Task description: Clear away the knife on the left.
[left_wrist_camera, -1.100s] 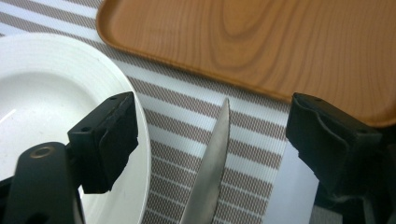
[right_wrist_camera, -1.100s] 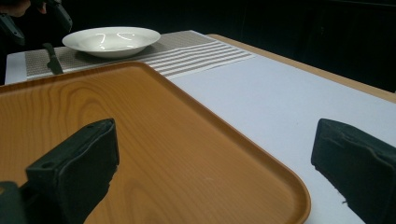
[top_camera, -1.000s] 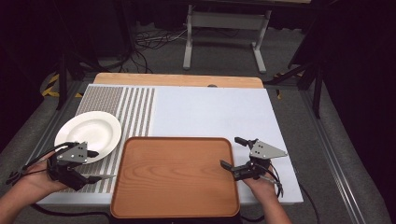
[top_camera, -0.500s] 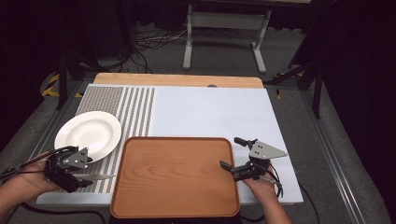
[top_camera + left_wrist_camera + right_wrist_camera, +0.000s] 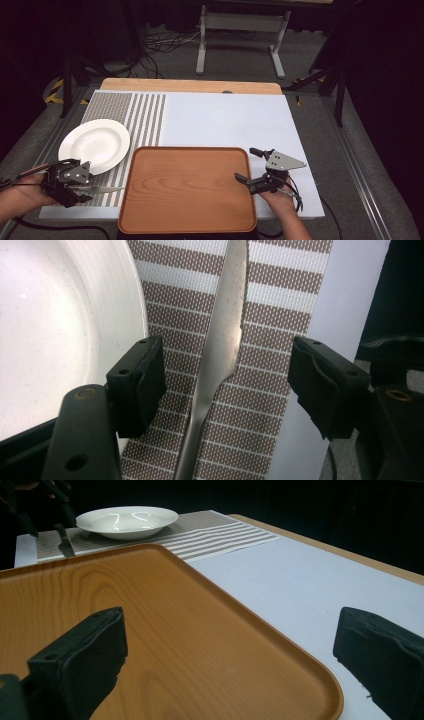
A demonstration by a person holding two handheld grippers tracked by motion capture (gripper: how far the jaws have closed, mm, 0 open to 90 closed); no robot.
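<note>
The left gripper [image 5: 75, 186] sits at the worktop's [image 5: 225, 120] 8 o'clock corner, its fingers [image 5: 137, 382] spread wide and released. A table knife [image 5: 220, 355] lies flat on the striped placemat [image 5: 142, 112] between them, touching neither pad. The blade points away from the gripper, and the handle runs back under it. The white plate [image 5: 94, 145] lies just beside the knife; its rim is close to one finger in the left gripper view.

The right gripper [image 5: 257, 182] rests at the 3 o'clock edge of the wooden tray [image 5: 187, 187]. Its fingers [image 5: 82, 660] are also released and hold nothing. One finger is over the tray, the other over the bare white surface.

Likely hazards from this position:
- The knife is thin and lies flat. Closing on it may pinch the placemat or let the blade skid sideways.
- The finger nearest the plate could strike the rim and shift the plate.
- A grip on the narrow neck may let the knife pivot and droop when lifted.

No brand, label or readable writing is visible on any item.
</note>
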